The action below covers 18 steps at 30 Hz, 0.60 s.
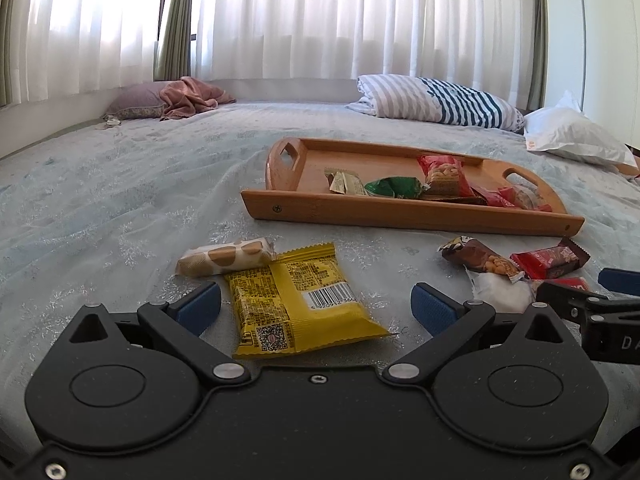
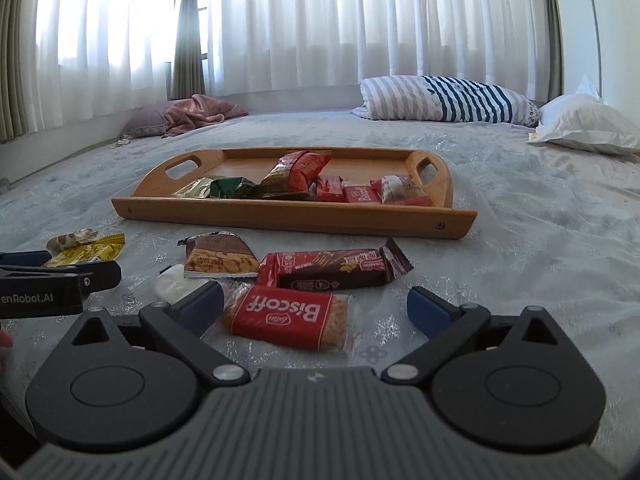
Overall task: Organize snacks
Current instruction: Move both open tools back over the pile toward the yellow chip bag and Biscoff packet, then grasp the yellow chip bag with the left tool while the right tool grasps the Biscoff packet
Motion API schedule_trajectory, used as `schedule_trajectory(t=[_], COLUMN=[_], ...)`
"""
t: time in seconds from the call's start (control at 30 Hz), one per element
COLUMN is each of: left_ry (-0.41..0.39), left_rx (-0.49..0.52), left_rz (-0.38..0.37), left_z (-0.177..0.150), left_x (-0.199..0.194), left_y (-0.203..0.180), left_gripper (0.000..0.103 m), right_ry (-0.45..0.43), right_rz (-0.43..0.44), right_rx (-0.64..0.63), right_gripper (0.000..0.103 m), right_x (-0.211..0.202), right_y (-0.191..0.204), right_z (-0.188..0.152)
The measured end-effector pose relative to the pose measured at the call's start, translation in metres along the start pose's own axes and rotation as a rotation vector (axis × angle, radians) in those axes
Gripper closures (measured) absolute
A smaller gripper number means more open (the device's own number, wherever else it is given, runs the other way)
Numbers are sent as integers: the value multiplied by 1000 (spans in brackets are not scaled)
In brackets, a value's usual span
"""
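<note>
Both claws gape wide over the bedspread, gripping nothing. In the left wrist view, the left gripper straddles a yellow packet at lower centre; a cream spotted snack touches that packet's top left corner. In the right wrist view, the right gripper frames a red Biscoff pack at lower centre. Just above it lie a brown-and-red bar and a peanut pouch. The wooden tray sits mid-frame beyond, holding green, red and gold snacks. Striped pillow upper right.
</note>
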State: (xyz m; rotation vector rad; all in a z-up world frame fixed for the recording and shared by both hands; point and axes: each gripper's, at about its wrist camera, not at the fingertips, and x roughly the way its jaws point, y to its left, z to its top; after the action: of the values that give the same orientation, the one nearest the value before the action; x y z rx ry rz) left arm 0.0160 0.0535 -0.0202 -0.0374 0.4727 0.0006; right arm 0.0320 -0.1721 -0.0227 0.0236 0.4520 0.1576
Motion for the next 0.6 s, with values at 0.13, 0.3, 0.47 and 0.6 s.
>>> schedule_trajectory(t=[0.13, 0.3, 0.47, 0.6], left_ry=[34, 45, 60, 66], left_rx=[-2, -1, 2, 4], left_rz=[18, 28, 14, 11], left_z=[2, 4, 5, 8], left_x=[4, 4, 2, 0], left_y=[-1, -1, -2, -3], left_gripper=[8, 23, 43, 46], right_ry=[-5, -11, -16, -9], right_rz=[-15, -19, -20, -13], right_rx=[-4, -20, -37, -25], right_gripper=[11, 21, 28, 34], right_x=[-4, -9, -10, -10], right_y=[5, 13, 17, 17], right_z=[-2, -3, -3, -1])
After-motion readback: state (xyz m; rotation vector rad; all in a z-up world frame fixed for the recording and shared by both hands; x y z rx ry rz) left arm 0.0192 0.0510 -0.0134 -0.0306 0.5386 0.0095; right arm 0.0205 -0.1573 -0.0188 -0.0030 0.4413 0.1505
